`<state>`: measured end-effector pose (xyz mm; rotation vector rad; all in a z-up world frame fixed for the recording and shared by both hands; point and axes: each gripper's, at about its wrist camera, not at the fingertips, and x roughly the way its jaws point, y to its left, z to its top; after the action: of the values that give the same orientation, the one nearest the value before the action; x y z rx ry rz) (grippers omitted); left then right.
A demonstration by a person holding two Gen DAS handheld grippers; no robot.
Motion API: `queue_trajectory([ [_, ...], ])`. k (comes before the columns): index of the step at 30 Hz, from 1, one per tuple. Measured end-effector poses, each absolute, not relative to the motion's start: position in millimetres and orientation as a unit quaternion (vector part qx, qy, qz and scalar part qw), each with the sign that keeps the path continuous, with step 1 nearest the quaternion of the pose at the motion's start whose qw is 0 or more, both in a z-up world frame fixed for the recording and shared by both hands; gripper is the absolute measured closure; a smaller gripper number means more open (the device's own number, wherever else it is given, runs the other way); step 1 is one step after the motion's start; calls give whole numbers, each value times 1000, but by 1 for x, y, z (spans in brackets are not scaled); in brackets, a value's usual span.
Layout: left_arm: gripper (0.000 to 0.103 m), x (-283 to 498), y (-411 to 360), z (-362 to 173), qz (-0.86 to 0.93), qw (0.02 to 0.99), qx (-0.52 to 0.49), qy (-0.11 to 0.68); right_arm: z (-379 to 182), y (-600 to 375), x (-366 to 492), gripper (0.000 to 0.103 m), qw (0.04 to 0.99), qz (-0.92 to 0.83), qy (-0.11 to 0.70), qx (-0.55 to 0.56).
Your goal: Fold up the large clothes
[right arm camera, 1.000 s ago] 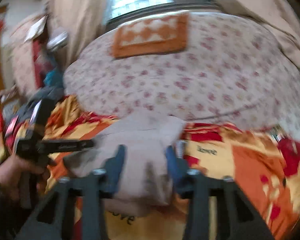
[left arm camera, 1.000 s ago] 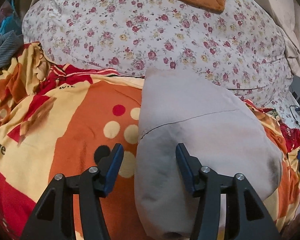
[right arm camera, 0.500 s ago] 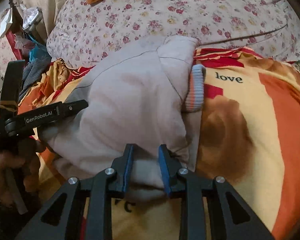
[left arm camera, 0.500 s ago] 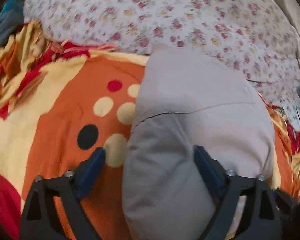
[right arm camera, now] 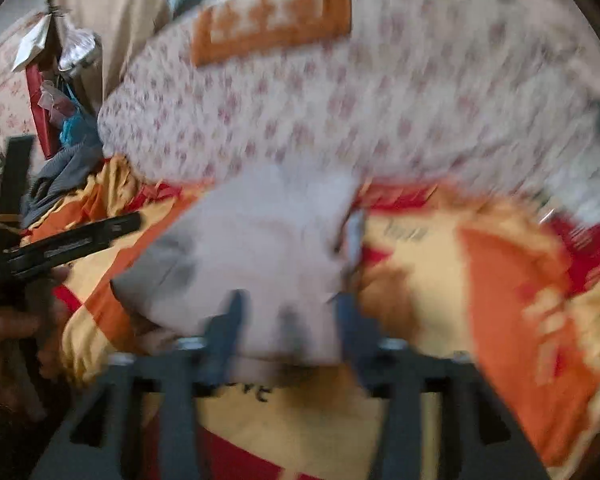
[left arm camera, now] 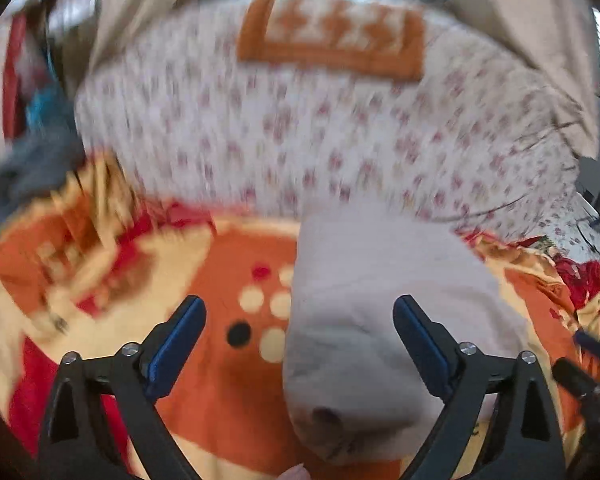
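A folded pale grey garment [left arm camera: 380,300] lies on the orange, yellow and red bedspread [left arm camera: 220,360]. My left gripper [left arm camera: 300,336] is open wide above the garment's left edge, holding nothing. In the right wrist view the same garment [right arm camera: 260,248] lies ahead, with a striped cuff [right arm camera: 356,232] at its right side. My right gripper [right arm camera: 288,320] is open over the garment's near edge, blurred by motion. The left gripper also shows in the right wrist view [right arm camera: 60,244], held by a hand at the left.
A large floral duvet [left arm camera: 320,120] is heaped behind the garment, with an orange patterned cloth [left arm camera: 332,36] on top. Grey and blue clothes [right arm camera: 64,160] are piled at the far left. Curtains and a window are behind.
Both grippers have pulled back and tilted up from the garment. The right gripper, nearly shut on the garment's near edge half a second ago, has opened. The left stays open.
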<state>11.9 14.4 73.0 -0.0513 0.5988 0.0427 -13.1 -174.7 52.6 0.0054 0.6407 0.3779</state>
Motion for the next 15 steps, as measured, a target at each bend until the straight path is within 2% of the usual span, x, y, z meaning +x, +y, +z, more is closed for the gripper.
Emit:
queue_trajectory([
  [1,11,-3,9,75,15,961,-20,274,56,-177,-23,25,937,173,303,-9],
  [3,9,-7,5,71,-8,960,-26,279,56,-179,-37,25,941,152,301,-32],
  [6,9,2,-10,52,-59,931,-36,359,46,-179,-46,23,938,132,315,-55],
  [9,9,1,-22,37,-94,917,-41,385,40,-175,-42,23,934,133,326,-58],
  [15,9,-2,-29,43,-91,927,-28,363,35,-175,-38,23,939,123,318,-51],
])
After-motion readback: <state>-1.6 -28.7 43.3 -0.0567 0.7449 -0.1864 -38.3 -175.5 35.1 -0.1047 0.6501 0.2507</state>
